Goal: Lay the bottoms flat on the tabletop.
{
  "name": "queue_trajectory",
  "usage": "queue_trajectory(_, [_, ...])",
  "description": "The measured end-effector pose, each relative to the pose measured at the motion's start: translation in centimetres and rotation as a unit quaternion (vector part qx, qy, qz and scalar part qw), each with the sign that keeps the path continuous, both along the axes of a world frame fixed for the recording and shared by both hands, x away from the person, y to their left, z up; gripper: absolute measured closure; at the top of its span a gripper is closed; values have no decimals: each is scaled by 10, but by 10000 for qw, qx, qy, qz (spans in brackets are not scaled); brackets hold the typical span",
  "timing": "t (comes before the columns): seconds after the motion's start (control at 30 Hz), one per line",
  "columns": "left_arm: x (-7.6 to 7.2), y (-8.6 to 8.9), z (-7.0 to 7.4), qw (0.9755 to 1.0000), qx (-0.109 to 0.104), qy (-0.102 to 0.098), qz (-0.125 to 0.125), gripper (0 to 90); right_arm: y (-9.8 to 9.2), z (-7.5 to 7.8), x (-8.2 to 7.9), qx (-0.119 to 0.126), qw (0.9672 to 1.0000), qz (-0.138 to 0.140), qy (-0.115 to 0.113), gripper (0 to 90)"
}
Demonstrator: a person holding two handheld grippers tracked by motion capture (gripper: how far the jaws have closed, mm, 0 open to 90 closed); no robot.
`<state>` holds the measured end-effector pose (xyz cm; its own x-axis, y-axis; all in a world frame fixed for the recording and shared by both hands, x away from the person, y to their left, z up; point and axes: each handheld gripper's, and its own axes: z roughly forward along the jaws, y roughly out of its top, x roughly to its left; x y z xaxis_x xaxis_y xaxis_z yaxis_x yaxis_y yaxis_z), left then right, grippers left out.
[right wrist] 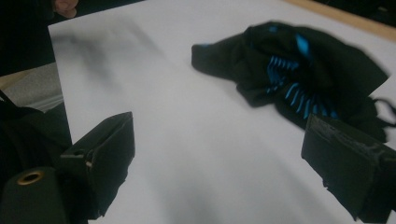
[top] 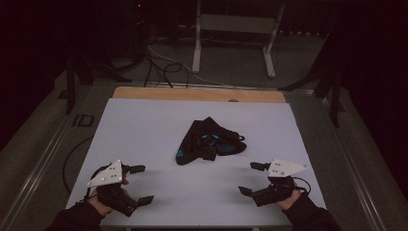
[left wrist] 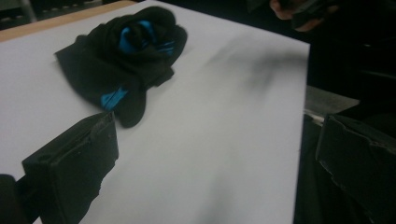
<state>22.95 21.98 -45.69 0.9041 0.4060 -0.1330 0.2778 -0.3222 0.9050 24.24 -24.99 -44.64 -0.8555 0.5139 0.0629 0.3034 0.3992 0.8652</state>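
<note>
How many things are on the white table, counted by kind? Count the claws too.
Black and blue sock pile: 1 (the number of single socks cannot be told)
Claws: 2, left claw and right claw, both open
Total: 3

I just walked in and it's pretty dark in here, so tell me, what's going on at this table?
A person sits at a white table, holding a two-jaw gripper in each hand. The left gripper and the right gripper both rest near the table's front edge with their jaws wide apart and nothing between them. A crumpled pile of black socks with blue markings lies in the middle of the table, untouched. Both grippers point toward it, so picking it up has not yet begun.
</note>
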Motion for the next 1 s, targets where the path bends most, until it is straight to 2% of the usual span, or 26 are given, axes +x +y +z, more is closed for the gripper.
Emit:
queue_trajectory(0.07, [1,-2,5,10000,-28,-9,-24,2,-1,4,1,-15,10000,-7,-55,98])
queue_trajectory(0.13, [1,-3,11,10000,-5,-51,-35,2,-3,18,3,-38,9998,-20,-214,98])
queue_trajectory(0.23, [3,-6,23,9999,-44,-133,-71,2,-7,30,6,70,9994,-76,-321,98])
queue_trajectory(0.3, [3,-6,23,9999,-44,-133,-71,2,-8,33,8,98,9993,-99,-359,98])
queue_trajectory(0.33, [6,-7,30,9998,-74,-178,-58,2,-10,37,10,133,9990,-125,-398,98])
queue_trajectory(0.57, [13,-10,40,9997,-62,-246,-21,2,-10,45,19,80,9986,-198,-479,98])
queue_trajectory(0.73, [22,-16,48,9995,-24,-306,63,2,-10,47,26,171,9983,-280,-480,98])
queue_trajectory(0.8, [26,-19,51,9994,-3,-317,107,2,-8,52,38,272,9978,-364,-488,98])
queue_trajectory(1.0, [42,-26,51,9994,-26,-229,240,2,-2,56,53,296,9973,-443,-512,97])
